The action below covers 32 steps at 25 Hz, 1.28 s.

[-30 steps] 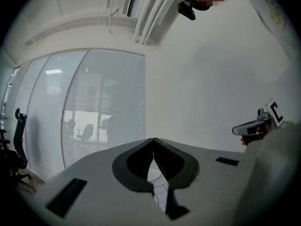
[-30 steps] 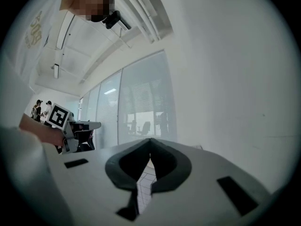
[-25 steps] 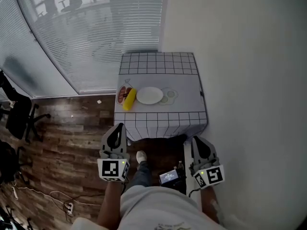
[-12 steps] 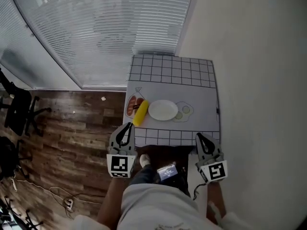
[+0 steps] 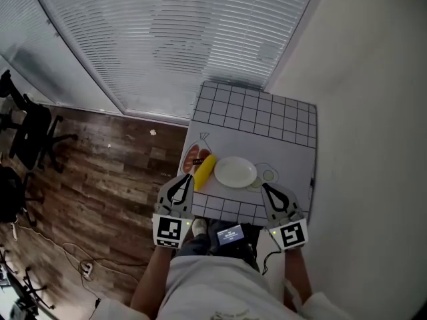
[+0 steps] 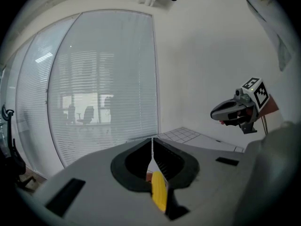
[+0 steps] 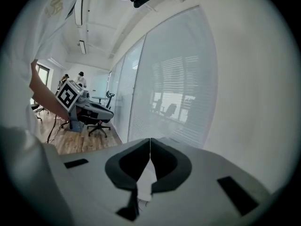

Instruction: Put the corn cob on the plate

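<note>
A yellow corn cob (image 5: 205,171) lies near the front left corner of the small table (image 5: 280,122), which has a grid-patterned cloth. Just right of the cob sits an empty white plate (image 5: 235,172). My left gripper (image 5: 187,181) hovers at the table's front edge, shut and empty, its tip just short of the cob. In the left gripper view the cob (image 6: 159,194) shows below the shut jaws (image 6: 152,141). The right gripper (image 5: 265,189) hangs at the front edge right of the plate, shut and empty; its jaws (image 7: 150,141) meet in its own view.
A reddish patch (image 5: 193,159) lies on the cloth left of the cob. Glass with blinds (image 5: 167,39) stands behind the table and a white wall (image 5: 373,112) to its right. Office chairs (image 5: 30,135) stand on the wood floor at left. A small device (image 5: 231,234) hangs at the person's waist.
Both grippers have moved forward from beside the person's legs up to the table's front edge. The table, corn cob and plate now lie nearer in the head view. Jaws stay shut.
</note>
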Each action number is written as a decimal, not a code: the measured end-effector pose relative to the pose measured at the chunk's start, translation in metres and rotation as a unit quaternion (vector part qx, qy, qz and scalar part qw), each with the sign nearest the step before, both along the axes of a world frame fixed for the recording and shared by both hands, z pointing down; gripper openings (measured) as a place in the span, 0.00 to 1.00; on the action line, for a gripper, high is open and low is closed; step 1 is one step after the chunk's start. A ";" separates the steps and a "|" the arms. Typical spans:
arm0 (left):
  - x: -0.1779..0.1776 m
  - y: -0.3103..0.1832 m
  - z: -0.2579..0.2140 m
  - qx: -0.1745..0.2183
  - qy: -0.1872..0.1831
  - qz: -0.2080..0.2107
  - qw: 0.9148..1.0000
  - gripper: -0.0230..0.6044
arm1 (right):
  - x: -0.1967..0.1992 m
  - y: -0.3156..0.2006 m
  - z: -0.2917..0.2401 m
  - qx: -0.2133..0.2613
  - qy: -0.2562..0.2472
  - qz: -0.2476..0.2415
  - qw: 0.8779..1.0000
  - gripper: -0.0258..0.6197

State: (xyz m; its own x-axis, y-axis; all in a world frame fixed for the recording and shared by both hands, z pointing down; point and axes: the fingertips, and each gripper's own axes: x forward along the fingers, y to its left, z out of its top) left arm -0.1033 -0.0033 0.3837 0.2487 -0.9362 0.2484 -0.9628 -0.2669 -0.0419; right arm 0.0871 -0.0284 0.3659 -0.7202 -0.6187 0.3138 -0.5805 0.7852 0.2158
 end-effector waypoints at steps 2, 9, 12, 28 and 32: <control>0.003 -0.011 0.007 -0.009 -0.004 0.002 1.000 0.05 | -0.007 -0.012 0.011 -0.014 0.010 -0.021 1.000 0.05; 0.006 -0.035 0.038 -0.046 -0.013 0.001 0.999 0.05 | -0.030 -0.050 0.042 -0.038 0.041 -0.079 0.995 0.05; -0.001 -0.039 0.056 -0.072 -0.023 -0.012 0.997 0.05 | -0.041 -0.060 0.051 -0.046 0.051 -0.102 0.992 0.05; 0.004 -0.022 0.146 -0.201 -0.005 0.027 0.979 0.12 | -0.117 -0.075 0.117 -0.101 0.106 -0.252 0.956 0.05; 0.011 -0.017 0.161 -0.223 -0.001 0.043 0.974 0.18 | -0.129 -0.068 0.137 -0.114 0.132 -0.289 0.941 0.13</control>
